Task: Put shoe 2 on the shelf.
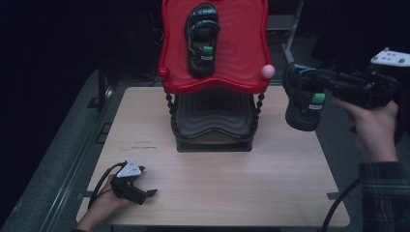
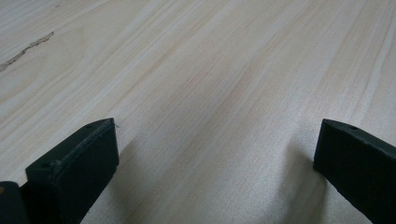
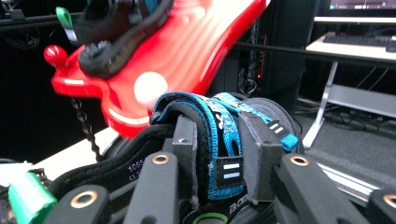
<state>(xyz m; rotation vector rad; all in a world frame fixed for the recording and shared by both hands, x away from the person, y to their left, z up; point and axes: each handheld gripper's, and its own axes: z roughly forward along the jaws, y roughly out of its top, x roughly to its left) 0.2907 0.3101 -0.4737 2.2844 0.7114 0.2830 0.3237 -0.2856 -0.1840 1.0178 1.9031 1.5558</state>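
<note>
A black sandal with blue straps and a green heel tab (image 1: 302, 100) hangs in the air to the right of the rack, level with its top shelf. My right gripper (image 1: 333, 82) is shut on its blue strap (image 3: 223, 140), one jaw on each side. A matching sandal (image 1: 201, 38) lies on the red top shelf (image 1: 241, 53) of the rack, also visible as the second sandal (image 3: 116, 32) in the right gripper view. My left gripper (image 1: 145, 193) rests low on the wooden table (image 1: 270, 183) at the front left, open, with bare wood between its jaws (image 2: 215, 154).
The rack has a dark lower shelf (image 1: 212, 121) under the red one, twisted black posts, a red knob (image 1: 163, 72) and a pink knob (image 1: 267, 71) at its front corners. Dark shelving and a desk (image 3: 355, 46) stand behind.
</note>
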